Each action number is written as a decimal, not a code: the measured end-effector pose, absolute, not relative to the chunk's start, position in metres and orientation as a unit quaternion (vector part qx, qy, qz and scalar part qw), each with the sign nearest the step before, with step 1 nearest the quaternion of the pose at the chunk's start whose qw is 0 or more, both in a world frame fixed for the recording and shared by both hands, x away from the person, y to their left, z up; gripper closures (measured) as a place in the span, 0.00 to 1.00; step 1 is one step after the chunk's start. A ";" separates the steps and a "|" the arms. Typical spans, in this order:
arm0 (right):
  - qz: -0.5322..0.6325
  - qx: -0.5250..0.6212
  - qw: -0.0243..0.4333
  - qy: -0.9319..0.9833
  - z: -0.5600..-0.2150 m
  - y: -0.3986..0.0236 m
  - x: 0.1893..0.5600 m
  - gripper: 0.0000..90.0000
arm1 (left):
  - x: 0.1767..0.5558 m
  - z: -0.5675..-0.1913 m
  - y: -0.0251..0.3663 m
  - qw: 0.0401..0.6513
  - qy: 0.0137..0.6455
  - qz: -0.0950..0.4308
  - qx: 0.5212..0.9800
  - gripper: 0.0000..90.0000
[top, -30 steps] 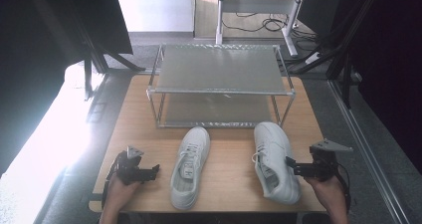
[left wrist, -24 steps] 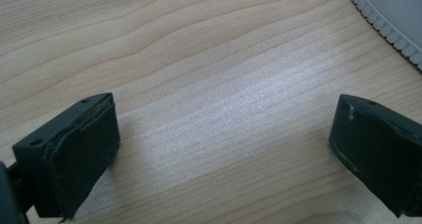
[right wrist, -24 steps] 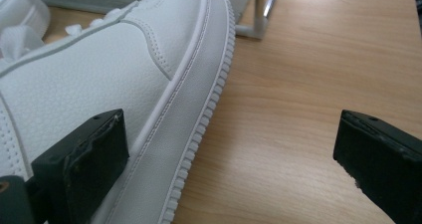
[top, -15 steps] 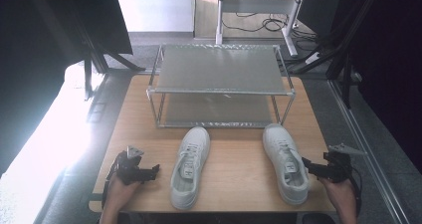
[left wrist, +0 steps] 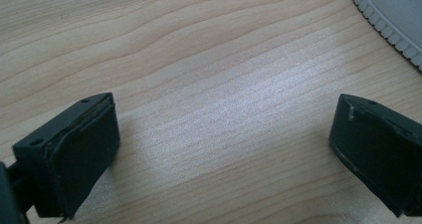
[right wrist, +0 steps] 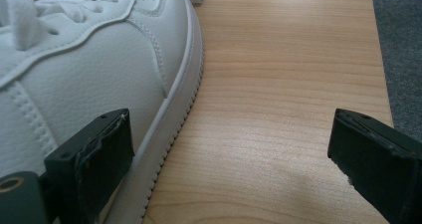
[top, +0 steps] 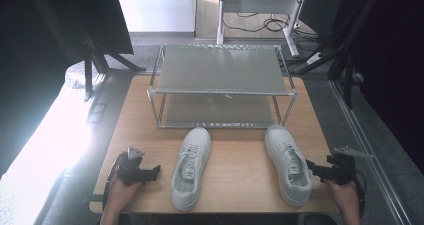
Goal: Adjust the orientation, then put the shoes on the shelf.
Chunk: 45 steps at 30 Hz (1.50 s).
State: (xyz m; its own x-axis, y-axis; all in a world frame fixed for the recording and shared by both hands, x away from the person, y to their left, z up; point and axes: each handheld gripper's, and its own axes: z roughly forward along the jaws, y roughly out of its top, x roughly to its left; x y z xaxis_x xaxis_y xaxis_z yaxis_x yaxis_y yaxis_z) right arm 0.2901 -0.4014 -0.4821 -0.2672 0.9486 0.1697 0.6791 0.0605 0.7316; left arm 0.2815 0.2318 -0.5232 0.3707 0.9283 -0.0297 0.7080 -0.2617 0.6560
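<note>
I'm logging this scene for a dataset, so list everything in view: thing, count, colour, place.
Shoes: 2, white; left shoe at the table's front middle, right shoe at front right, both toes toward the rack.
Rack: 1, silver metal, two mesh shelves, at the table's back middle.
Table: 1, light wood, centre of the high view.
Desk frame: 1, white, on the floor behind the table, cables beneath.
Left gripper: 1, black, front left, jaws open over bare wood.
Right gripper: 1, black, front right beside the right shoe, jaws open.
Hands: 2, at the bottom edge.

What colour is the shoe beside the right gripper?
White; the shoe shows best in the right gripper view.
</note>
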 end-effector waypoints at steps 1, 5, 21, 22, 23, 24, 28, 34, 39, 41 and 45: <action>0.372 0.576 0.183 0.704 -0.481 -0.401 0.290 0.05 | 0.281 -0.523 0.232 0.297 0.530 0.185 0.772 0.00; 0.375 0.573 0.187 0.705 -0.478 -0.401 0.287 0.06 | 0.281 -0.523 0.231 0.295 0.531 0.183 0.773 0.00; 0.394 0.551 0.201 0.708 -0.463 -0.401 0.270 0.11 | 0.272 -0.509 0.231 0.318 0.551 0.155 0.756 0.00; 0.395 0.548 0.201 0.710 -0.461 -0.399 0.268 0.12 | 0.270 -0.506 0.230 0.326 0.548 0.153 0.755 0.00; 0.394 0.546 0.204 0.711 -0.459 -0.398 0.267 0.13 | 0.268 -0.504 0.230 0.332 0.547 0.152 0.753 0.00; 0.394 0.543 0.206 0.712 -0.458 -0.397 0.266 0.14 | 0.266 -0.501 0.228 0.339 0.546 0.150 0.752 0.00; 0.416 0.536 0.193 0.709 -0.452 -0.396 0.262 0.14 | 0.258 -0.489 0.225 0.381 0.547 0.129 0.734 0.00; 0.432 0.523 0.178 0.713 -0.445 -0.388 0.259 0.14 | 0.248 -0.474 0.217 0.442 0.531 0.106 0.715 0.05; 0.440 0.521 0.149 0.716 -0.447 -0.381 0.260 0.15 | 0.243 -0.468 0.199 0.456 0.510 0.090 0.724 0.07; 0.439 0.522 0.141 0.717 -0.450 -0.378 0.262 0.15 | 0.243 -0.467 0.190 0.454 0.502 0.089 0.731 0.07; 0.439 0.522 0.119 0.722 -0.454 -0.373 0.267 0.20 | 0.247 -0.467 0.176 0.442 0.497 0.089 0.741 0.14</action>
State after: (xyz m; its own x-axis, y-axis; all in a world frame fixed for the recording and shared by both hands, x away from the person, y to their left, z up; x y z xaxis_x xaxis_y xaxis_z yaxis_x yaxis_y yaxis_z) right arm 0.2675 -0.3726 -0.4542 -0.4266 0.8580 0.2860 0.6484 0.0697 0.7581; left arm 0.2469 0.1757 -0.4672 0.4893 0.8162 -0.3071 0.6586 -0.1150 0.7437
